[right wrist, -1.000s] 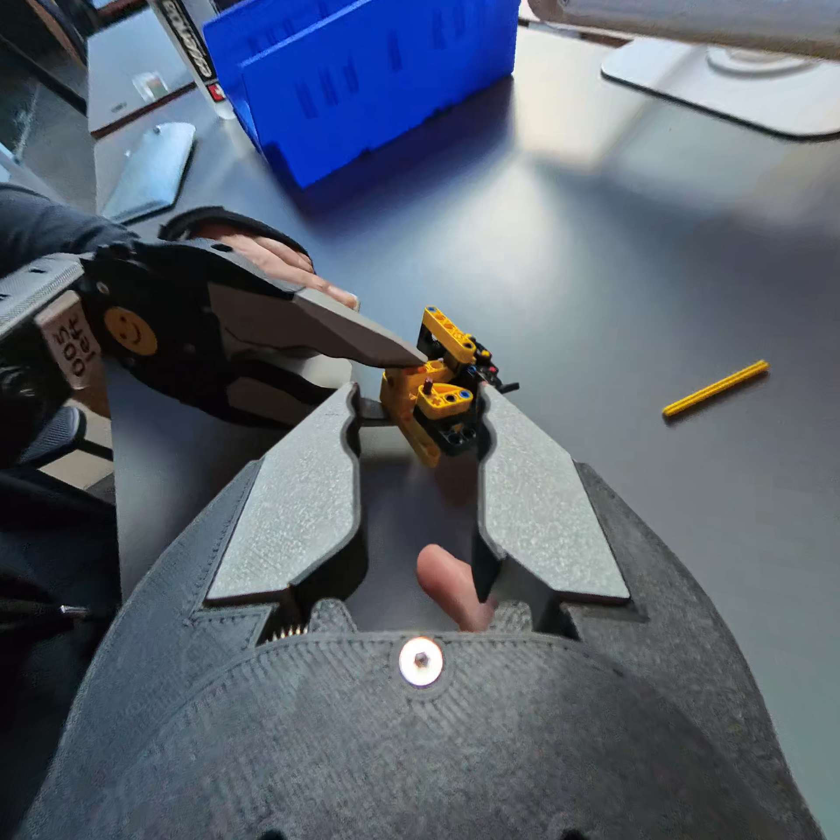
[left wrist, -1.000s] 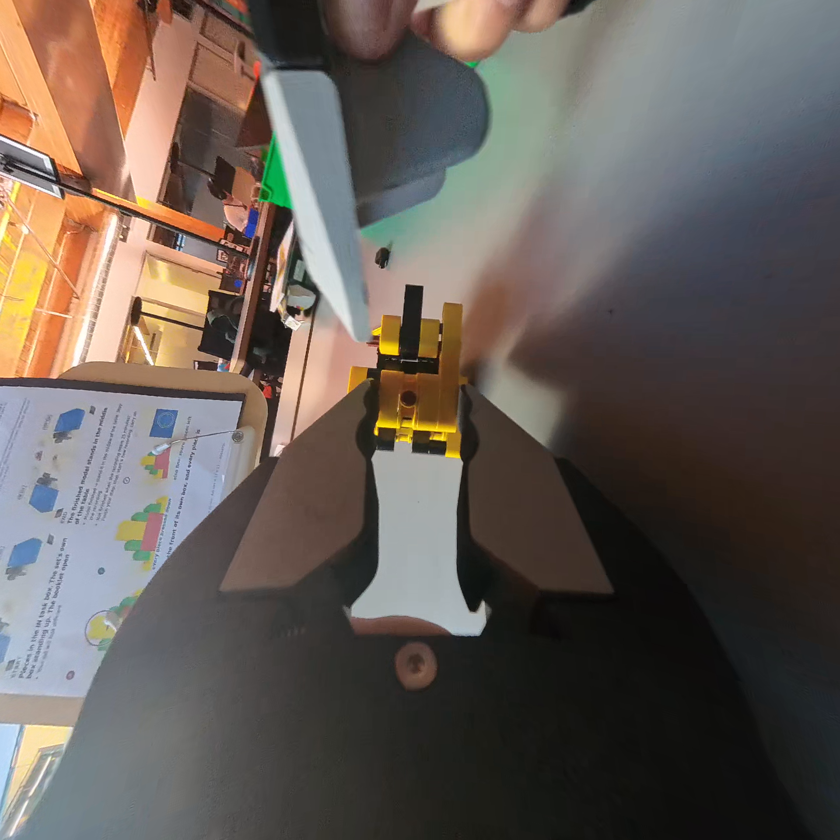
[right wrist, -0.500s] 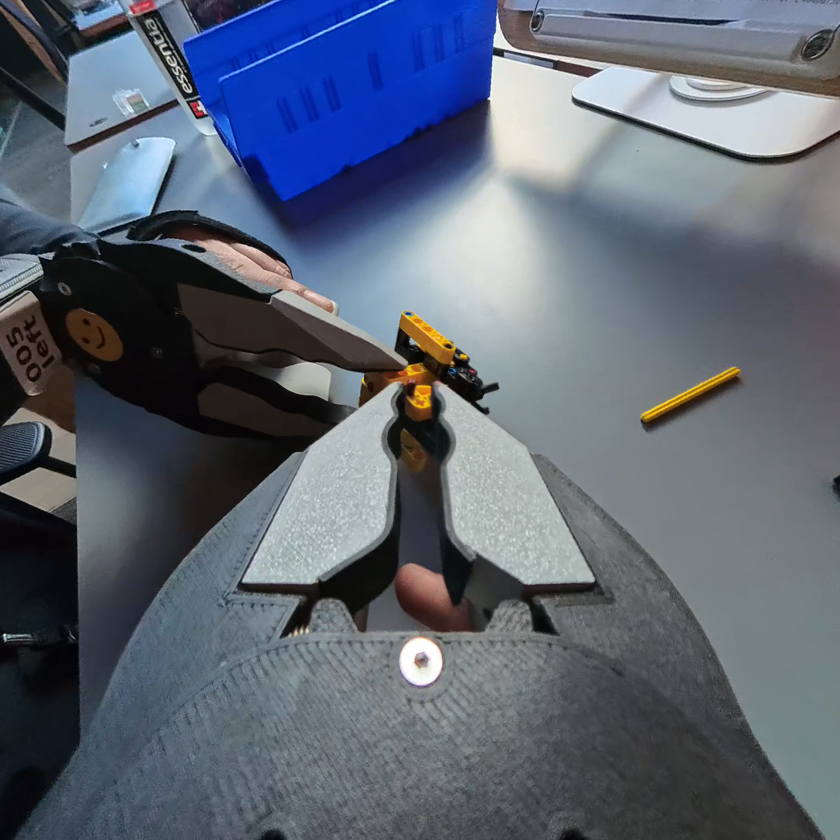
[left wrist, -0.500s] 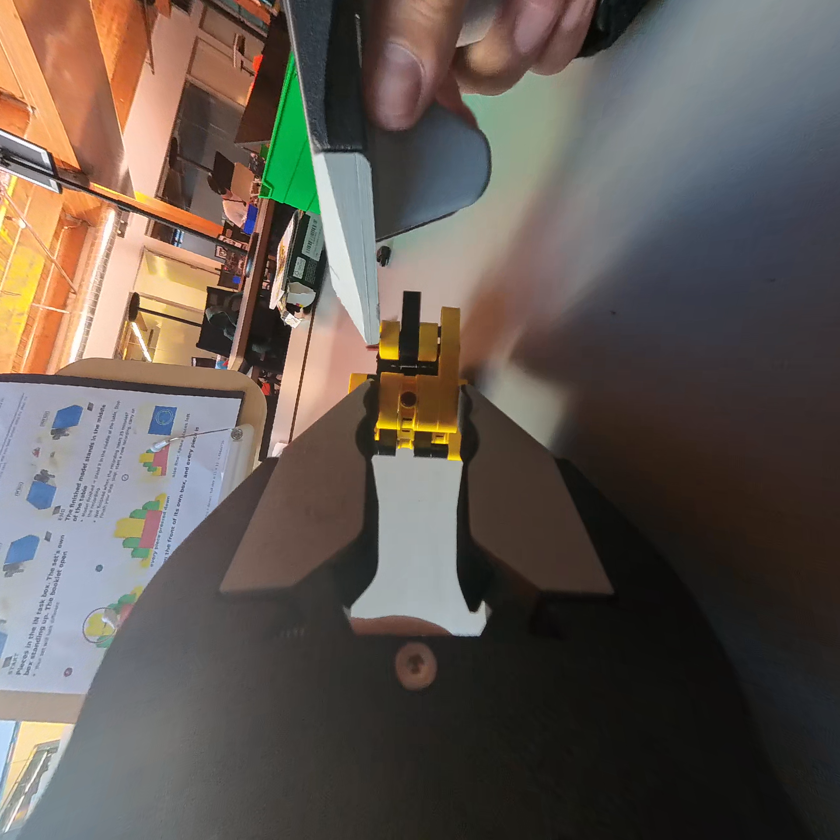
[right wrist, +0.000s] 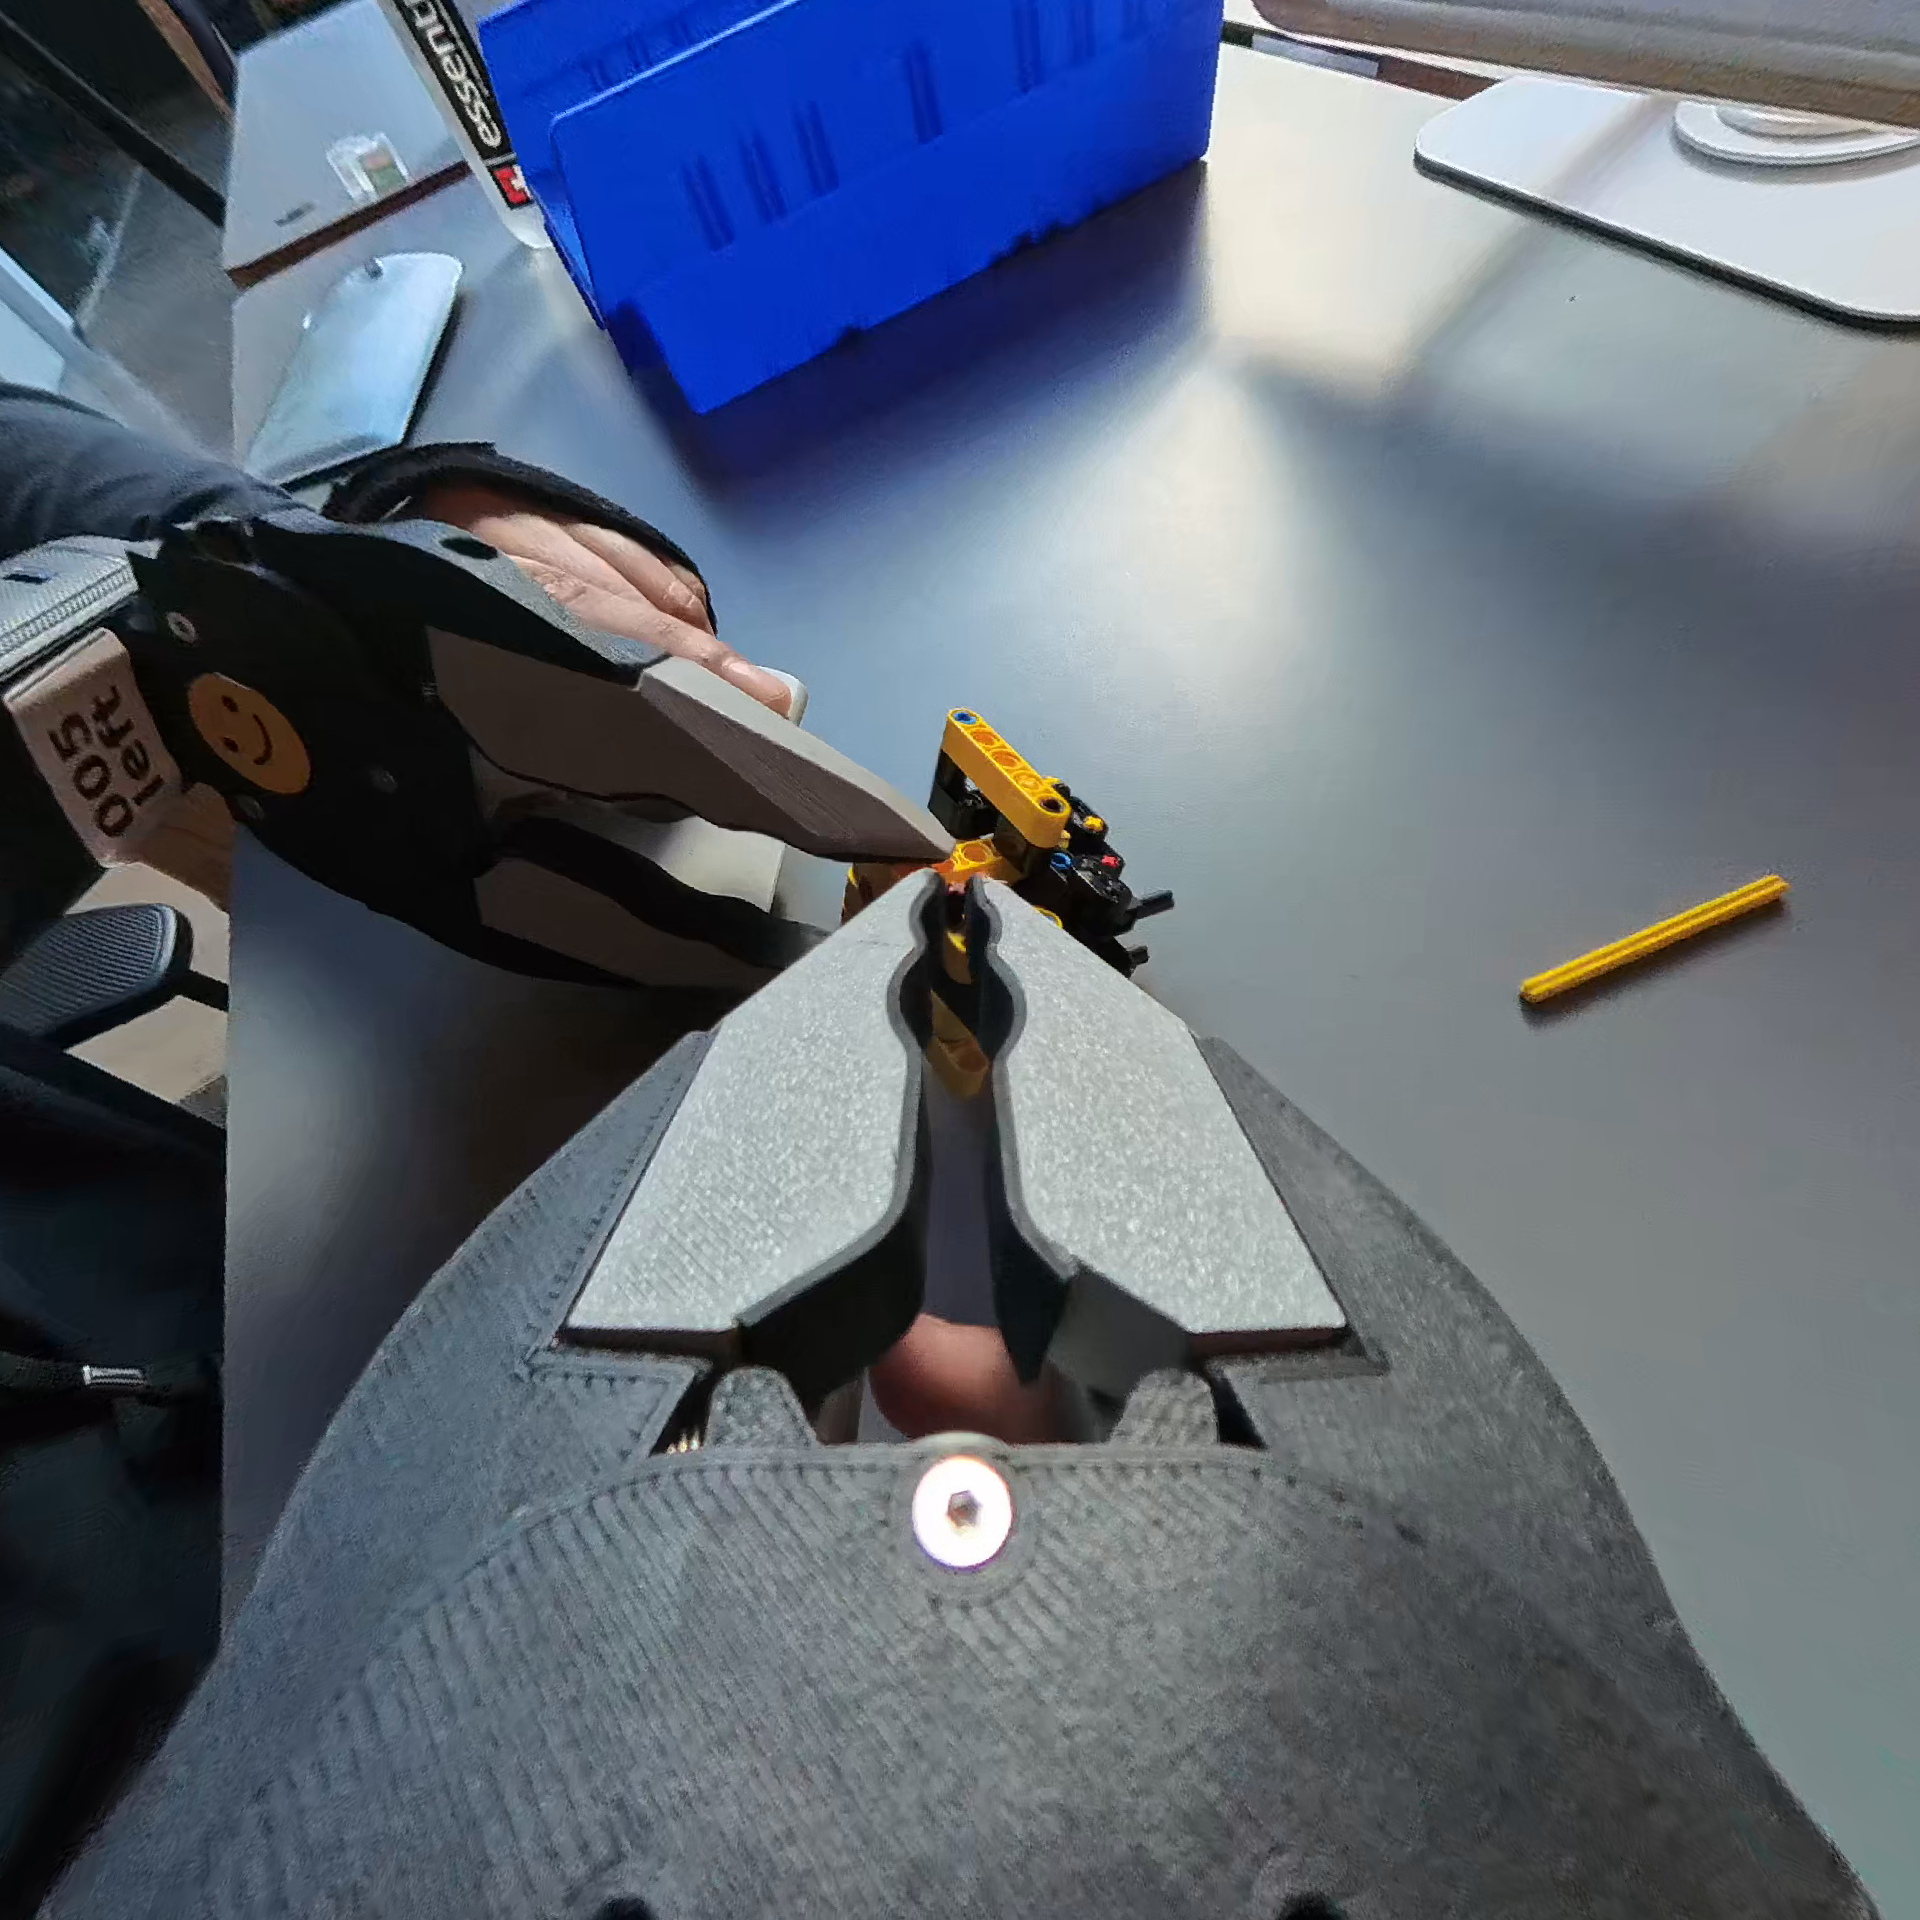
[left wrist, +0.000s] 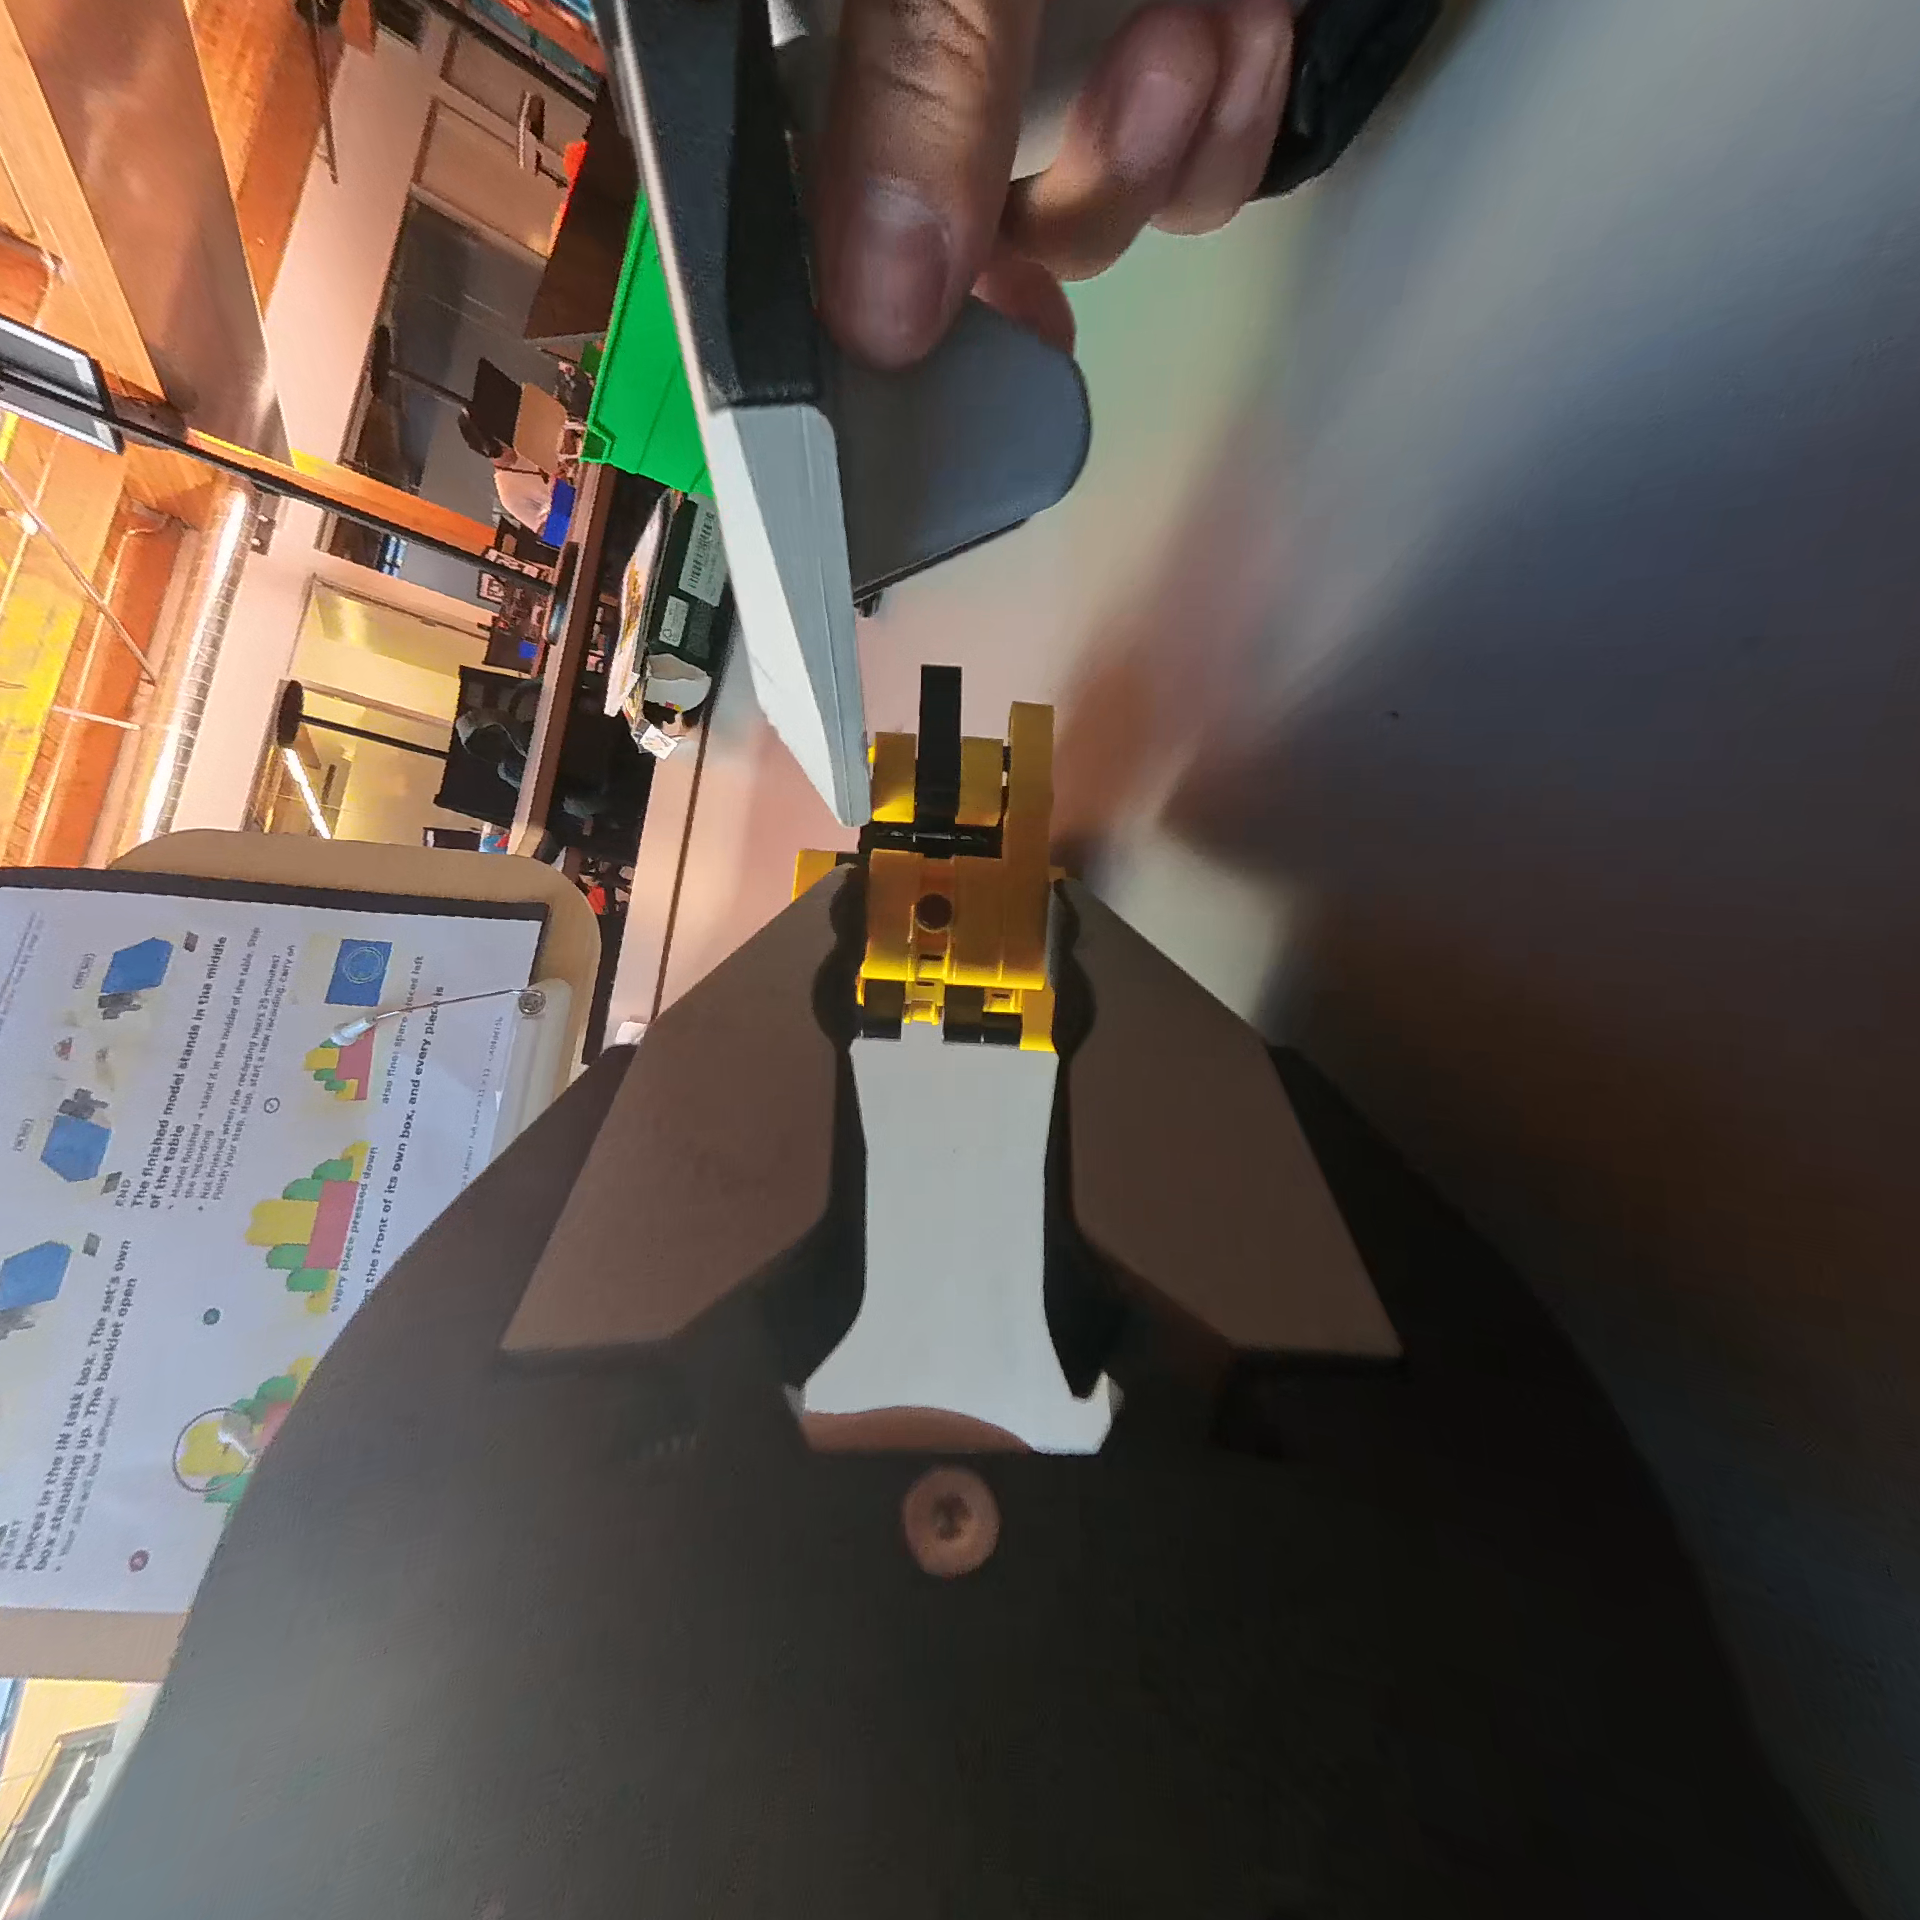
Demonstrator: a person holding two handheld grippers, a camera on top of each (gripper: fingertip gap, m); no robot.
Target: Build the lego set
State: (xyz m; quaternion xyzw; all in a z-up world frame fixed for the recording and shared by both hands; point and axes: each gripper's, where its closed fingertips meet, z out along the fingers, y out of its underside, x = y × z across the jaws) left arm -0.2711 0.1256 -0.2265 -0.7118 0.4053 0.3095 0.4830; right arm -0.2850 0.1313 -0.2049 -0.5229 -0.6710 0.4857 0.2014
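Dark grey worktop (right wrist: 1403,644) is carrying soft daylight glare across its middle. Blue plastic bin (right wrist: 862,177) is standing at the far edge, white monitor foot (right wrist: 1683,197) sitting to its right. In the left wrist view, an open office is showing sideways: orange wood panelling (left wrist: 94,343), desks with chairs (left wrist: 582,644), a green box (left wrist: 644,416), glass partition glowing yellow (left wrist: 343,707). Printed sheet on a wooden board (left wrist: 229,1195) is standing nearby.
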